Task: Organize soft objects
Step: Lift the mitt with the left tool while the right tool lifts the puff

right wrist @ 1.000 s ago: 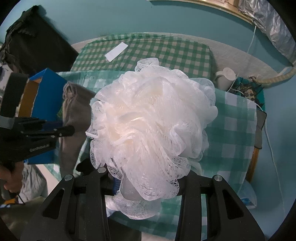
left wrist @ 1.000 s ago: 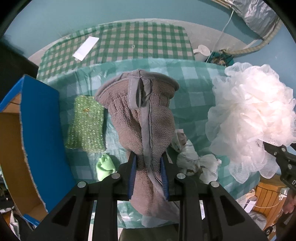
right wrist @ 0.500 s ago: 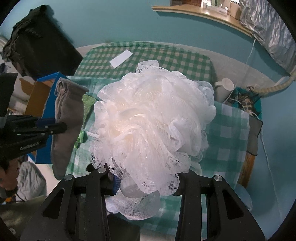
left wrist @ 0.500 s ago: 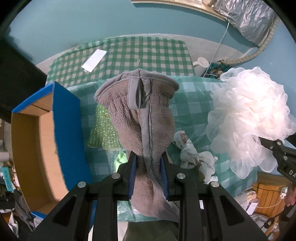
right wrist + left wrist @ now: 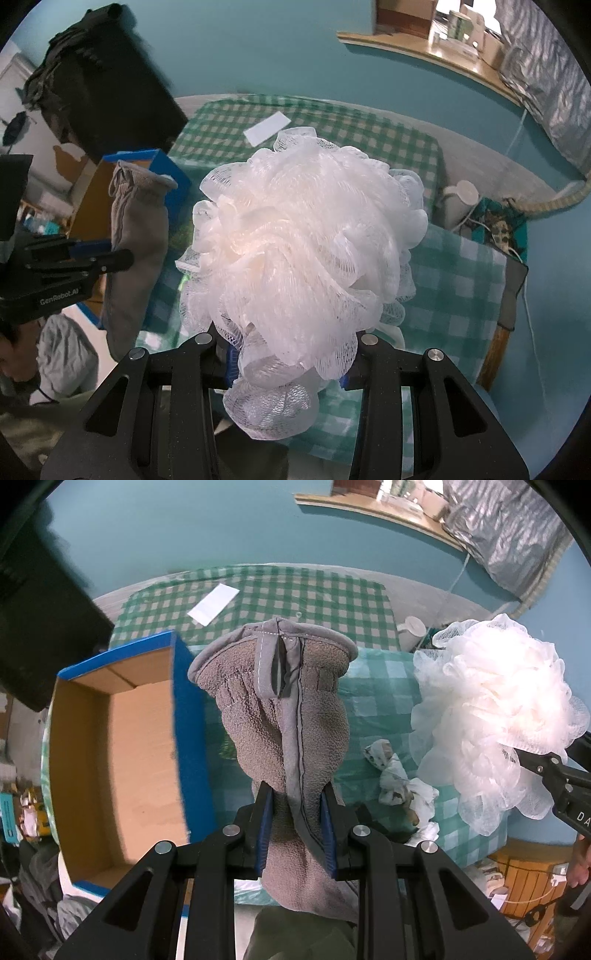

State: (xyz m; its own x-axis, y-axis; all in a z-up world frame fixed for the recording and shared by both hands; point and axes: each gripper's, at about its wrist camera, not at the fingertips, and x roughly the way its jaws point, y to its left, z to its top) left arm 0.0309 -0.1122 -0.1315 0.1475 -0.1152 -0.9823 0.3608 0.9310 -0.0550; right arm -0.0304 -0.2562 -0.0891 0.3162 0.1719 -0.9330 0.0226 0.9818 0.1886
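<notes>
Two grippers, each loaded: at nine o'clock an open box (image 5: pixel 110 760); at centre the left gripper (image 5: pixel 297 825) pinches a grey mitt (image 5: pixel 284 709); at three o'clock the right gripper (image 5: pixel 288 363) clamps a white loofah (image 5: pixel 303 240) above the checked cloth (image 5: pixel 380 709).

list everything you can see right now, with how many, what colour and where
mitt: one, grey, clamped in left tool
bath pouf: one, white, clamped in right tool
box: one, blue outside, brown inside, open, left of mitt
crumpled cloth: one, white patterned, on checked cover
paper slip: one, white, far checked surface
checked cover: green-white, under everything
left tool: black, blue pads
right tool: black, blue pads
</notes>
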